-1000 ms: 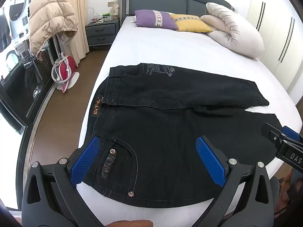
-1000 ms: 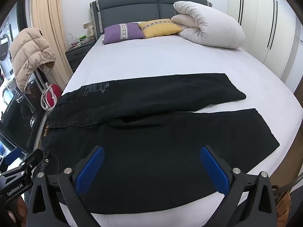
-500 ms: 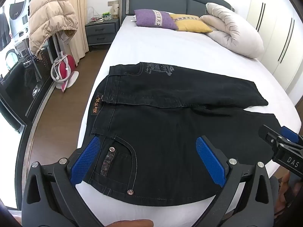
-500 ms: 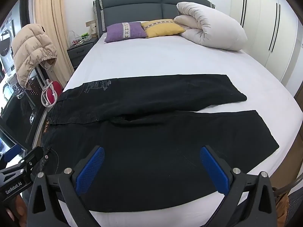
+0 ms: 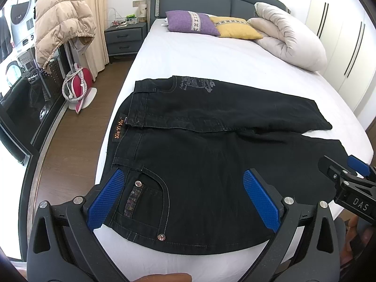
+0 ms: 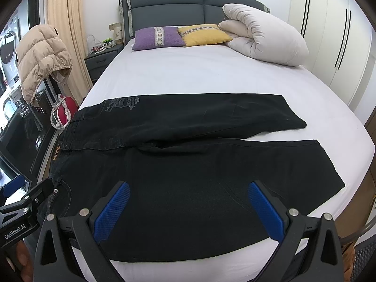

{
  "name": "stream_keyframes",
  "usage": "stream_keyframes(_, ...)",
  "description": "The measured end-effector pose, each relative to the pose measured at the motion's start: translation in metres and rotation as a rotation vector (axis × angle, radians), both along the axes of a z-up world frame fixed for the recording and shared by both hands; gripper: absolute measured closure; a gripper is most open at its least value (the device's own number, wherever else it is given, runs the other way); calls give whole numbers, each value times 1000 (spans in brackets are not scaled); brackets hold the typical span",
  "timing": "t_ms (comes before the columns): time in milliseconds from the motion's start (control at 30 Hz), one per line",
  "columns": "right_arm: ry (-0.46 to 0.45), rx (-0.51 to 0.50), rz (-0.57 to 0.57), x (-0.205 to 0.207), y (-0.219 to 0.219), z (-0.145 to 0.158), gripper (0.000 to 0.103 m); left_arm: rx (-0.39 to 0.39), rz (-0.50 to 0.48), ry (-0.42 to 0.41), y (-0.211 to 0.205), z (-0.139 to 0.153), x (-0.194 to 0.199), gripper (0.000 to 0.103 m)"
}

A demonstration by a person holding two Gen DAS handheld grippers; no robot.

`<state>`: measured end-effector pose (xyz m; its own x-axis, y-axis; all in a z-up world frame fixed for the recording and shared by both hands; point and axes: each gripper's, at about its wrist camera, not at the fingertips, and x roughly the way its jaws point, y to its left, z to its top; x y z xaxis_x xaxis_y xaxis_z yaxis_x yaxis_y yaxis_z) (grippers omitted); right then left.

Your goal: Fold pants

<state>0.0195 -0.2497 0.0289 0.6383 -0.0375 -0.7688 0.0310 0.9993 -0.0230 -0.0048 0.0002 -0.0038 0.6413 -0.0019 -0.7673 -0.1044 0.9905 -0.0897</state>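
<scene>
Black jeans [image 5: 202, 164] lie flat across the foot of the white bed [image 5: 211, 56], waist at the left edge, both legs running right. In the right wrist view the jeans [image 6: 188, 171] show the far leg and near leg side by side, hems at the right. My left gripper [image 5: 183, 197] hovers open above the waist and front pocket, holding nothing. Over the near leg my right gripper [image 6: 186, 208] is open too, with nothing between its blue pads. Each gripper shows at the edge of the other's view.
Purple and yellow pillows [image 5: 192, 21] and a rolled white duvet [image 5: 291, 40] lie at the headboard. A beige puffer jacket [image 5: 61, 25] hangs on a stand at the left, a nightstand [image 5: 124, 40] behind it. White wardrobes [image 6: 333, 37] line the right wall.
Both grippers have drifted slightly back and up from the jeans, so a little more of the bed shows. The jeans have not moved.
</scene>
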Motion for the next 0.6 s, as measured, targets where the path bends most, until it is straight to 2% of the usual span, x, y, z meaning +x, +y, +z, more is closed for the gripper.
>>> stream_keyframes(600,5,1,5,-1,3,-2,0,-2,-3,6,0,-3,0,0)
